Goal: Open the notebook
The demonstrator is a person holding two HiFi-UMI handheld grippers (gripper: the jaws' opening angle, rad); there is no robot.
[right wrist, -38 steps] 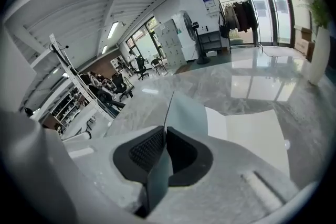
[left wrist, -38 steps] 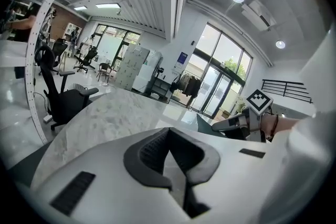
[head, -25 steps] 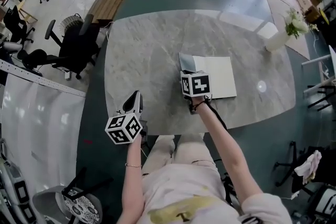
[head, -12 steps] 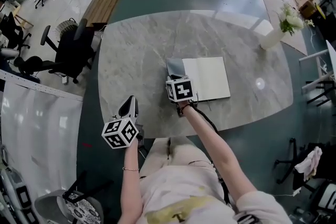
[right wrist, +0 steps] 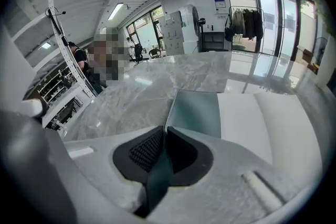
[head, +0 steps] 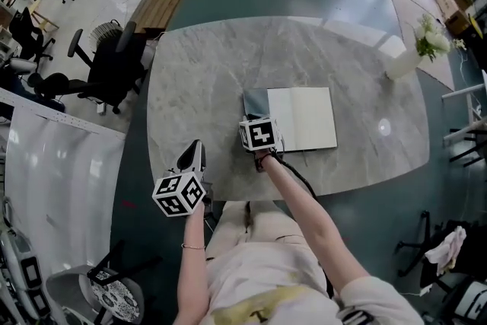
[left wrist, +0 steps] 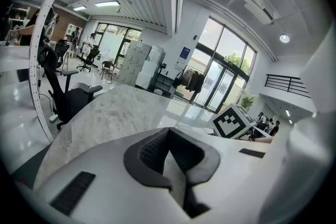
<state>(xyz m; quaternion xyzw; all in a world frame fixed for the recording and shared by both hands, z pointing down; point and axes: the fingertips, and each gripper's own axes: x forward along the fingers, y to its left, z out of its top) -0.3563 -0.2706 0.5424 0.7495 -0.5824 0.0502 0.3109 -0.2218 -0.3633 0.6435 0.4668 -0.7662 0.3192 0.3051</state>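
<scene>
Notebook [head: 308,118] first: it lies on the marble table [head: 213,65] in front of you and a little to your right, its white page facing up and its spine running away from you along that page's left edge. The dark teal cover [head: 255,101] stands off that spine on the left side, and from the head view it looks narrower than the page, so I judge it tilted up and not yet laid flat. Your right gripper [right wrist: 163,139] has that cover: in the right gripper view the jaws are drawn narrow with the thin teal sheet pinched between the ribbed pads, caught at its near edge, and the rest of the cover rises ahead of the jaws towards the far side of the table. So the thing you are working on is not beside the jaws but in them, and the hinge lies just to the right of your grip. What the coming move turns on, as I read it, is that line: the cover has to swing leftward about the spine and down to the table, away from the white page. Your left gripper [left wrist: 169,139] has its jaws together with nothing between them; it hangs over the near edge of the table, well to the left of the notebook, so the right hand is much the nearer.
</scene>
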